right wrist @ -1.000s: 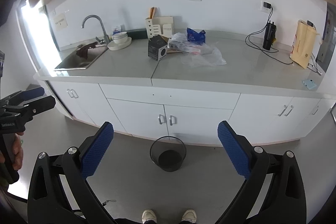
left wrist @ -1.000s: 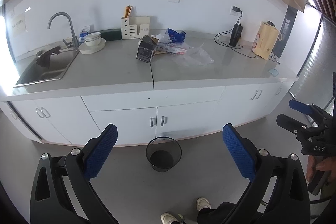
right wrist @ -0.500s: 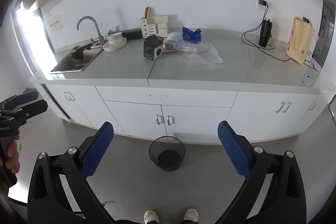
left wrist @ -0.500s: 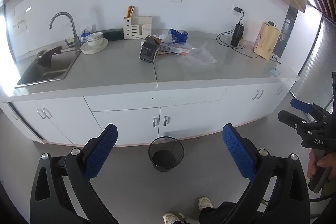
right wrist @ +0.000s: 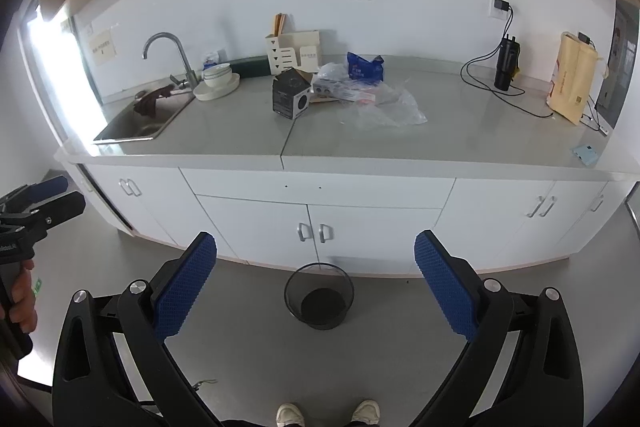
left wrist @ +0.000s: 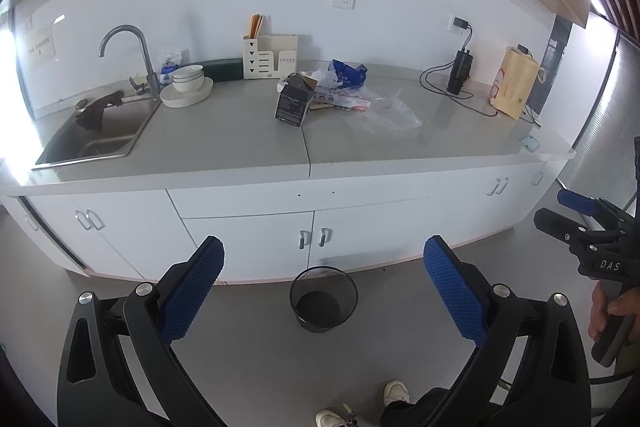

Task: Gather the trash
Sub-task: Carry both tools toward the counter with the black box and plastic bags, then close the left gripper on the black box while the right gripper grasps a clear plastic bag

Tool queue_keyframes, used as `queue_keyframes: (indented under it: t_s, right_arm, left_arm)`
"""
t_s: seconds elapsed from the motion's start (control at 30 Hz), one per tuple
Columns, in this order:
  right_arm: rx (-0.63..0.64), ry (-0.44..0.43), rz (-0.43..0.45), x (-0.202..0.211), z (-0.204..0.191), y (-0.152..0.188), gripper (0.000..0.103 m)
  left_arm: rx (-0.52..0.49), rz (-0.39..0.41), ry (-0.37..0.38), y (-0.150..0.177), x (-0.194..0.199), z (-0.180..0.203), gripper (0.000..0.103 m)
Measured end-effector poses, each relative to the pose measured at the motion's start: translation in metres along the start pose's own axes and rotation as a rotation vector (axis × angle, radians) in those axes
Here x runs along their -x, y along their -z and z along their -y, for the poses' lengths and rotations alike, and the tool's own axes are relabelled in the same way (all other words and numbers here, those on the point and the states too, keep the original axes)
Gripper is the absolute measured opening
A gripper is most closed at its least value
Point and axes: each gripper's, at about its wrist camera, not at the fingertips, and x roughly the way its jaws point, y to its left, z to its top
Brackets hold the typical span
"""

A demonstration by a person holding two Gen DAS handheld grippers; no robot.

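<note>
- A grey countertop (left wrist: pixel 240 143) runs along a white wall above white cabinets; the person holding both grippers stands on the floor well back from it.
- The left gripper (left wrist: pixel 322 291) is held in the air with its blue-padded jaws spread wide and nothing between them.
- The right gripper (right wrist: pixel 316 285) is likewise held in the air, its jaws wide and holding nothing.
- The trash sits in a cluster near the middle of the countertop, toward its back edge: a black box (right wrist: pixel 291 95), a blue packet (right wrist: pixel 364 67) behind it, flat printed wrappers (right wrist: pixel 344 93) and a clear plastic bag (right wrist: pixel 384 109) spreading toward the front edge.
- A black mesh wastebasket (right wrist: pixel 319 301) stands on the floor just in front of the middle cabinet doors.
- A sink (left wrist: pixel 100 131) with a tall tap fills the countertop's left end; stacked bowls (left wrist: pixel 187 79) sit beside it.
</note>
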Motion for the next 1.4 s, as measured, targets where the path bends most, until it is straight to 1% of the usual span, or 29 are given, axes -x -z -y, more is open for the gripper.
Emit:
queue_keyframes:
  t_s: [0.13,0.33,0.5,0.57,0.7,0.8,0.9,1.0,1.1,1.2,1.3,1.4]
  right_arm:
    - [-0.005,0.012,-0.002,-0.003,0.004,-0.008,0.100]
    - [0.001,0.035,0.009,-0.010,0.019,-0.029,0.100]
    - [-0.010,0.040,0.008,-0.031,0.040,-0.051,0.101]
    - [-0.009,0.039,0.011,-0.042,0.049,-0.060,0.100]
    - [-0.011,0.023,0.012,-0.073,0.072,-0.084,0.100]
    - [-0.017,-0.001,0.000,-0.108,0.093,-0.110,0.100]
    - [-0.020,-0.022,-0.016,-0.140,0.112,-0.139,0.100]
    - [-0.023,-0.041,-0.013,-0.169,0.132,-0.167,0.101]
    - [-0.021,-0.048,-0.032,-0.200,0.151,-0.194,0.101]
    - [-0.012,-0.064,-0.046,-0.228,0.165,-0.217,0.100]
    - [-0.008,-0.064,-0.061,-0.261,0.177,-0.242,0.100]
    - [-0.033,-0.061,-0.080,-0.287,0.188,-0.260,0.100]
  left_arm:
    - [0.002,0.002,-0.007,-0.007,-0.003,-0.002,0.097]
    - [0.014,-0.002,-0.017,-0.023,-0.016,-0.004,0.097]
    - [0.020,-0.010,-0.034,-0.039,-0.035,-0.001,0.097]
    - [0.020,-0.013,-0.052,-0.047,-0.045,0.000,0.097]
    - [0.040,-0.026,-0.094,-0.069,-0.073,-0.001,0.097]
    - [0.064,-0.021,-0.127,-0.092,-0.099,-0.002,0.097]
    - [0.114,-0.018,-0.171,-0.122,-0.130,-0.003,0.097]
    - [0.162,-0.012,-0.199,-0.147,-0.155,-0.002,0.097]
    - [0.191,-0.037,-0.248,-0.168,-0.184,0.001,0.097]
    - [0.248,-0.053,-0.274,-0.187,-0.208,0.001,0.097]
    - [0.257,-0.064,-0.329,-0.203,-0.229,0.005,0.097]
    - [0.293,-0.085,-0.353,-0.220,-0.249,0.002,0.097]
